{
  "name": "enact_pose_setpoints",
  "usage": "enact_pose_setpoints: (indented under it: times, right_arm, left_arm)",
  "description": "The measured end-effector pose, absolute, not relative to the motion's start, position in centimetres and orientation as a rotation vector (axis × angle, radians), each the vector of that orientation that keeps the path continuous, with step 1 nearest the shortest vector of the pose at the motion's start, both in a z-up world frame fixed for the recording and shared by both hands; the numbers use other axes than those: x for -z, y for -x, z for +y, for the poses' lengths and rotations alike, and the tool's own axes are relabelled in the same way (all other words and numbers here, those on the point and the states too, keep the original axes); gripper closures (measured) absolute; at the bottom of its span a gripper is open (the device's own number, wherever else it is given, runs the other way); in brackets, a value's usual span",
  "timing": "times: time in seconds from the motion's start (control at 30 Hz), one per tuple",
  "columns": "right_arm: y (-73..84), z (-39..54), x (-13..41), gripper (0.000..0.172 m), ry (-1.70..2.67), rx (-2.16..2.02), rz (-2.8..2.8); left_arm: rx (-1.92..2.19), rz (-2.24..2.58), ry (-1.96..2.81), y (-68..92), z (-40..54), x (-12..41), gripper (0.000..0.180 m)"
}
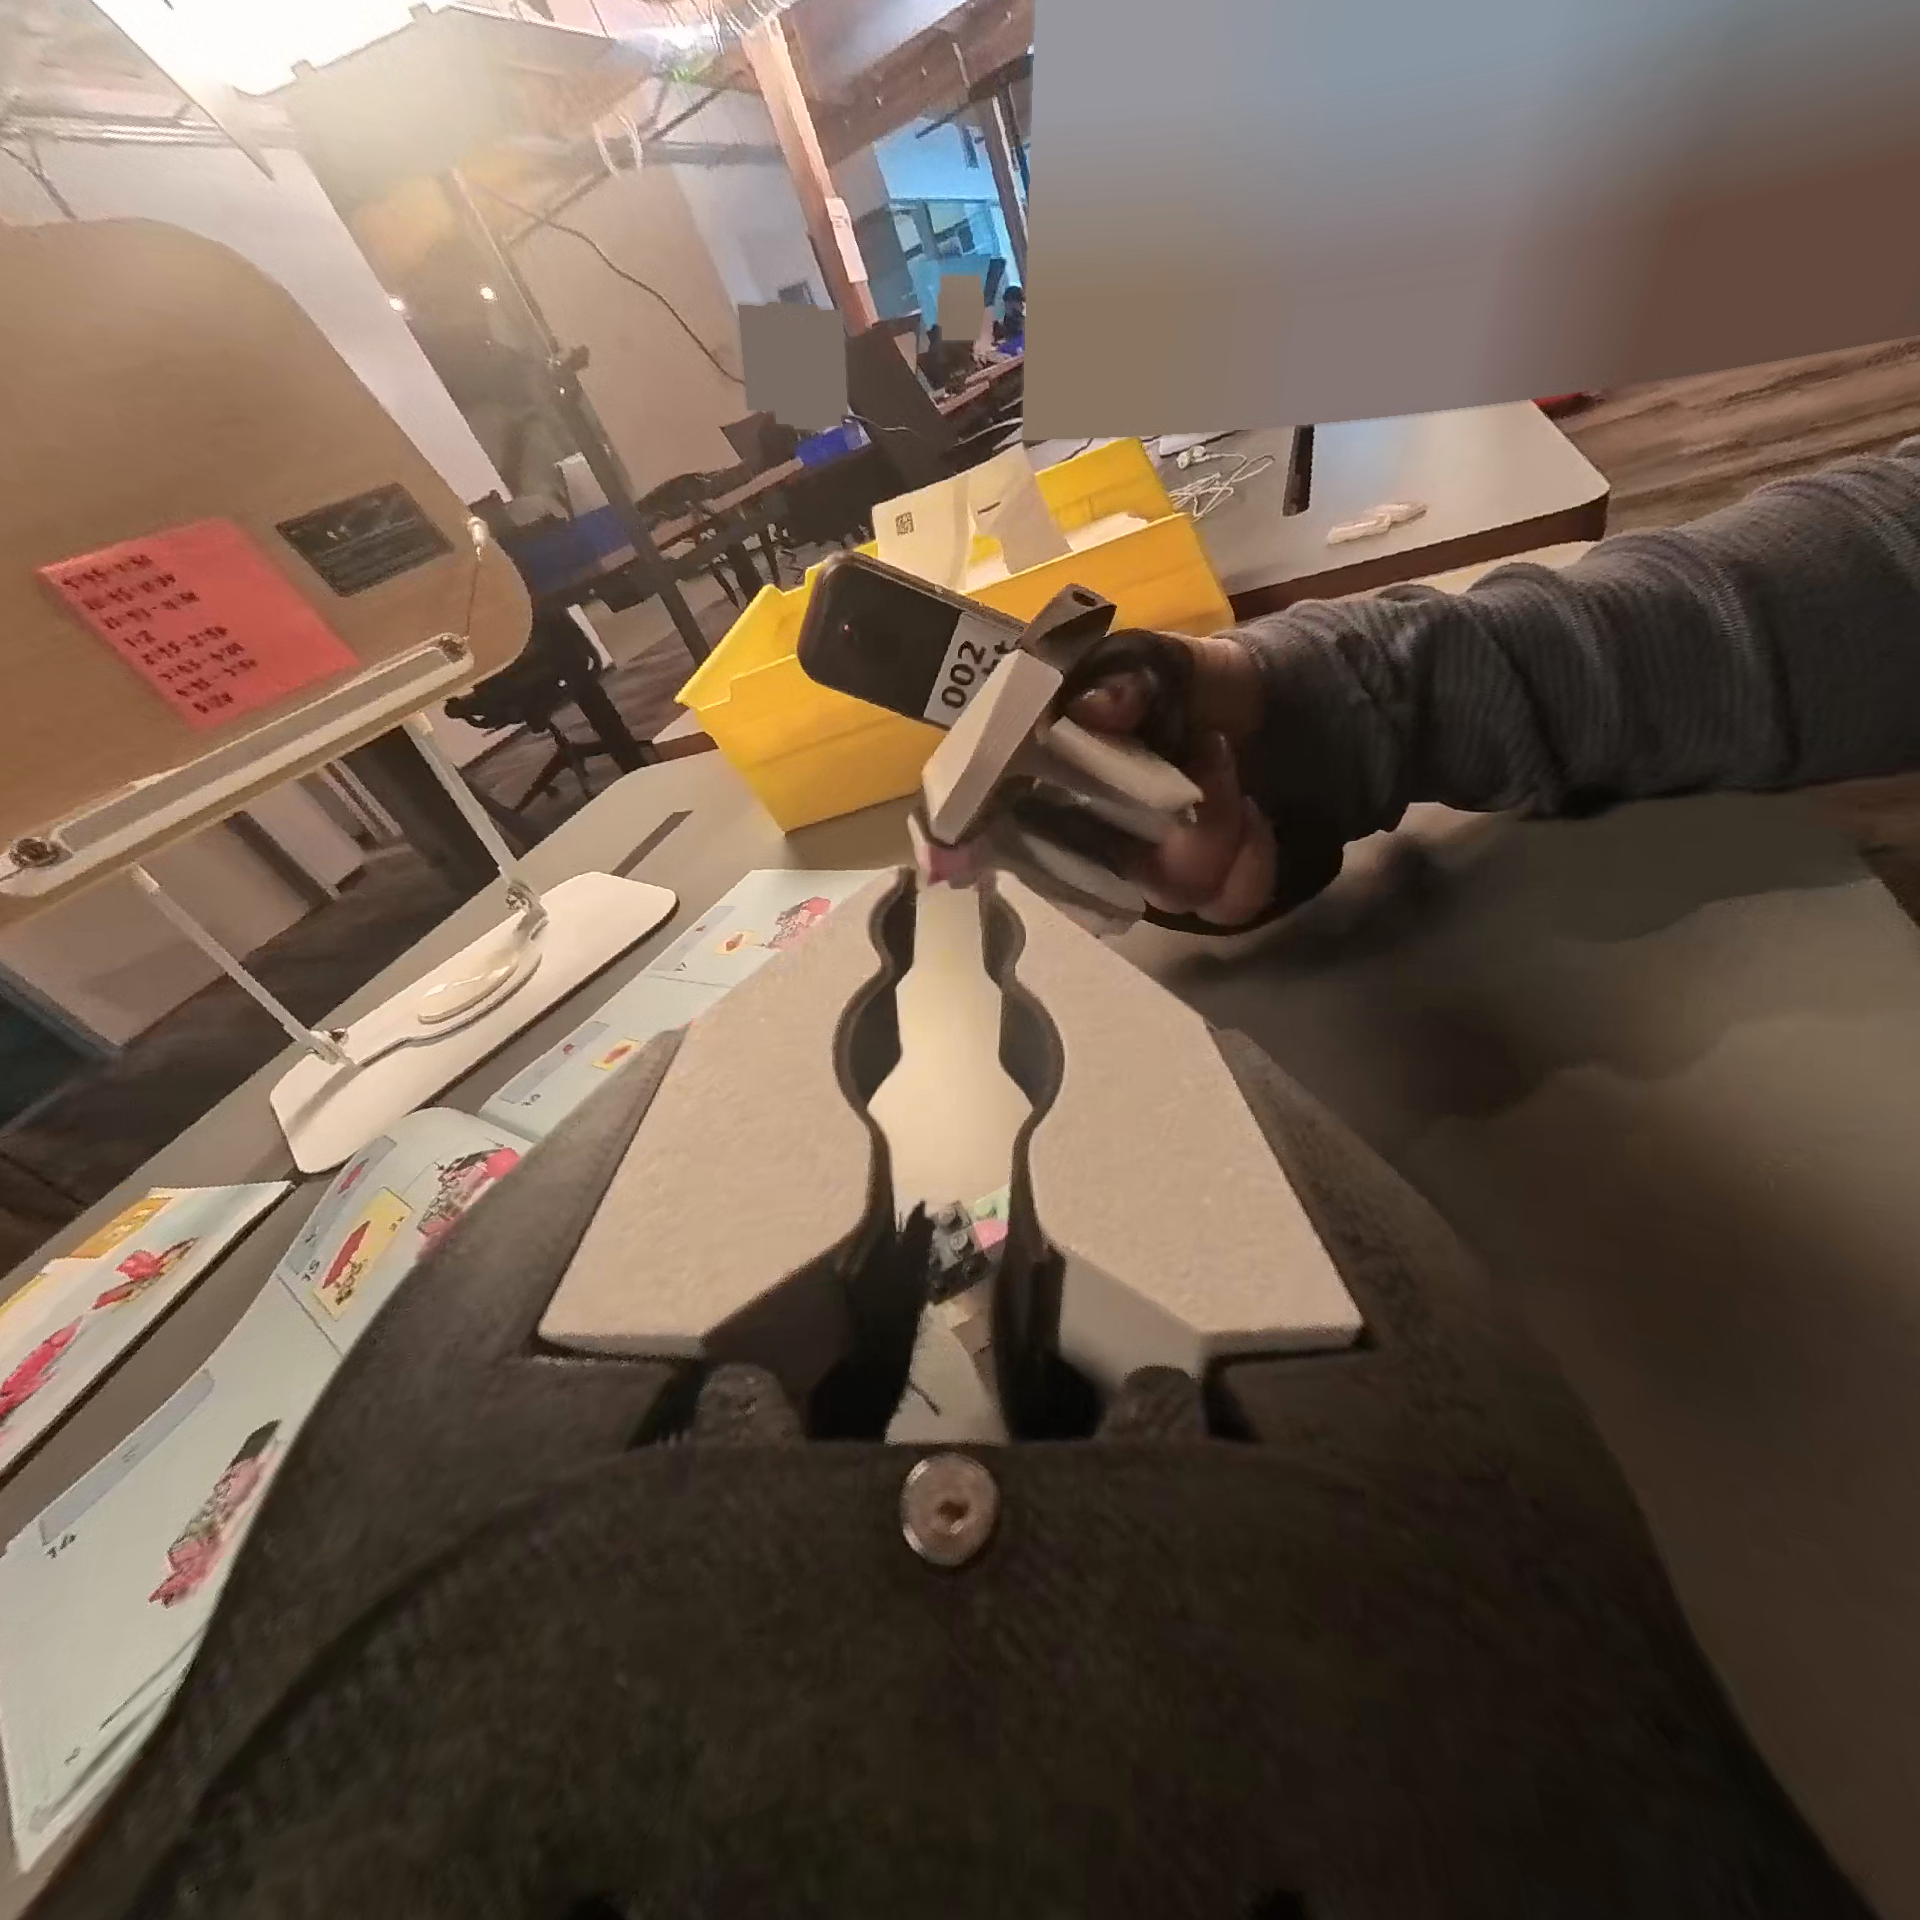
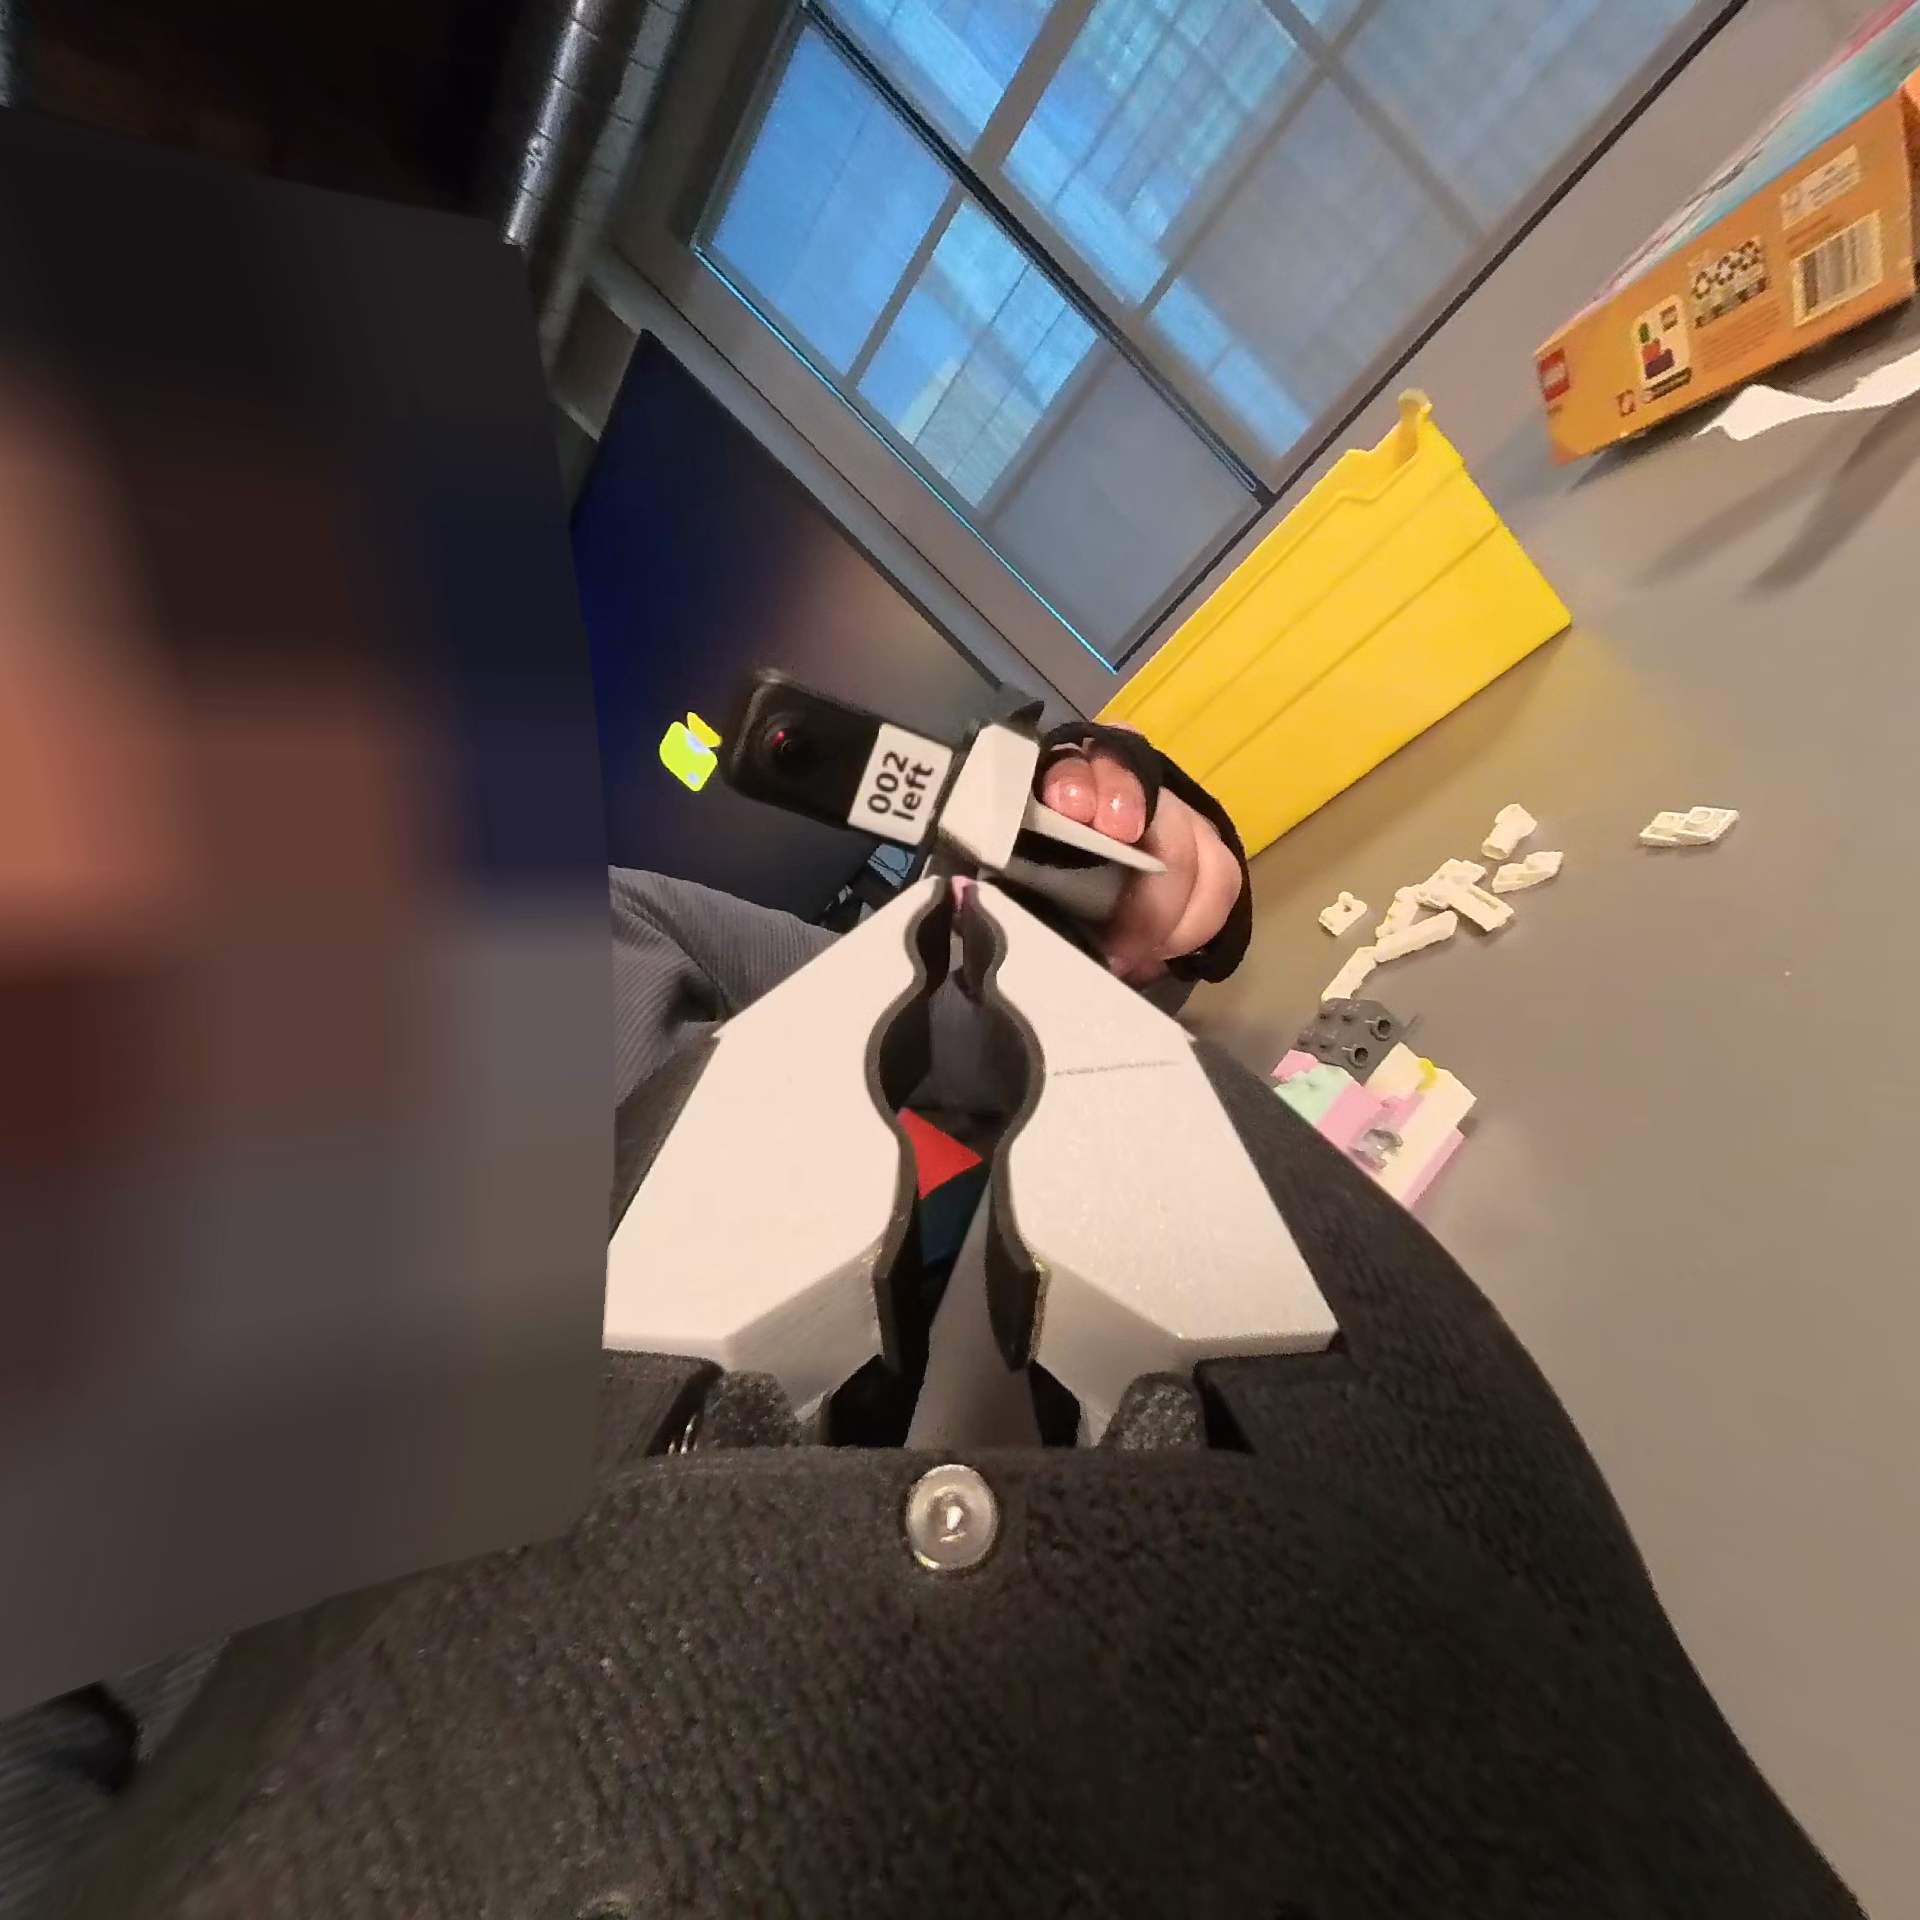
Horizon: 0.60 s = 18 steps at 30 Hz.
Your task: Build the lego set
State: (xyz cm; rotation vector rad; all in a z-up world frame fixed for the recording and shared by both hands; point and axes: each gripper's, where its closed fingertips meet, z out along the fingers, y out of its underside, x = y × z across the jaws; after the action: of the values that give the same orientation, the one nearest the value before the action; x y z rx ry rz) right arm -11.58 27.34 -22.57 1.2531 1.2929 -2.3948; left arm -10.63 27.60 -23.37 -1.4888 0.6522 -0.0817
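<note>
Pink piece (image 1: pixel 951 864) pinched in right gripper (image 2: pixel 961 896) tips, lifted off table (image 2: pixel 1683 1091), straight ahead of left gripper (image 1: pixel 951 896), tip to tip; left fingers narrowly parted, contact with piece unclear.

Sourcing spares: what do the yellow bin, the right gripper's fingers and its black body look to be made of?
Yellow bin: moulded plastic, smooth with a slight sheen, ribbed wall.
Gripper fingers: pale grey plastic, matte, fine grain, probably 3D-printed.
Gripper body: black, coarse grainy matte surface, likely printed plastic too; exact material unclear.
</note>
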Motion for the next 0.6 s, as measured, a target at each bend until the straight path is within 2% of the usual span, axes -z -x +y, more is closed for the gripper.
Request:
enact_pose_setpoints:
  times: [0.03, 0.1, 0.3, 0.4, 0.5, 0.6]
  right_arm:
    - [11.6, 27.3, 22.5, 0.172, -1.253, 2.397, 1.294]
    - [11.6, 27.2, 22.5, 0.172, -1.248, 2.397, 1.3]
    - [11.9, 27.6, 23.2, 0.172, -1.322, 2.41, 1.444]
    - [11.5, 27.3, 23.0, 0.172, -1.293, 2.452, 1.682]
    - [10.6, 26.6, 21.9, 0.172, -1.168, 2.518, 1.762]
    - [10.3, 26.0, 21.9, 0.172, -1.122, 2.51, 1.799]
  left_arm:
    - [0.068, 0.662, 1.484, 10.5, 27.6, 23.4, 0.171]
    - [0.035, 0.656, 1.479, 10.7, 27.6, 23.3, 0.177]
    - [0.099, 0.643, 1.526, 11.1, 28.0, 24.0, 0.178]
    - [0.278, 0.598, 1.529, 10.6, 27.7, 23.7, 0.178]
    - [0.522, 0.56, 1.511, 9.5, 27.1, 23.0, 0.164]
    - [0.63, 0.552, 1.486, 8.9, 26.6, 22.7, 0.165]
